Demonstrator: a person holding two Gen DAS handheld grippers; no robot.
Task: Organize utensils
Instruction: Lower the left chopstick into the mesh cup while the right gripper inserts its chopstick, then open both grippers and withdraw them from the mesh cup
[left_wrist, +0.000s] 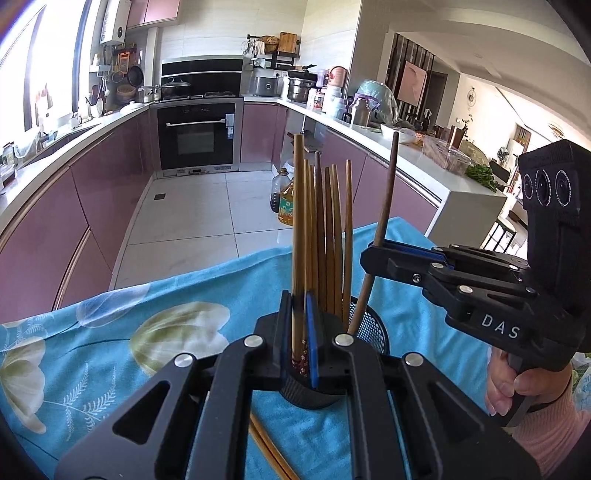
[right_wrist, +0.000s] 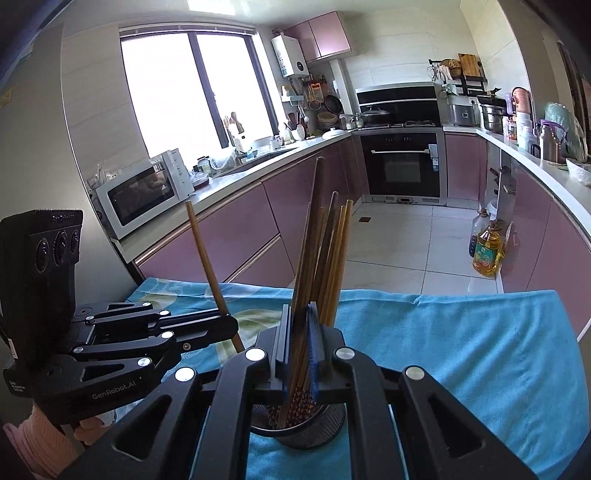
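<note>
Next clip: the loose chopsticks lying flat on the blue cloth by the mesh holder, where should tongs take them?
Take the loose chopsticks mid-shaft, coming straight down and pinching across them: they lie flat and diagonal on the cloth, so no end stands up. Both ends are hidden.

- "DAS": white capitals on the black body of the right gripper (left_wrist: 373, 254), seen from the left wrist; any further letters are cut off at the body's edge.
- "GenRobot.AI": pale lettering along the lower black body of the left gripper (right_wrist: 229, 325), seen from the right wrist.
- Small white print on the left gripper's rear block, and faint lettering on top of its camera housing (right_wrist: 40, 243): too small to read.
- Oil bottle (right_wrist: 487, 254) label: illegible.
</note>
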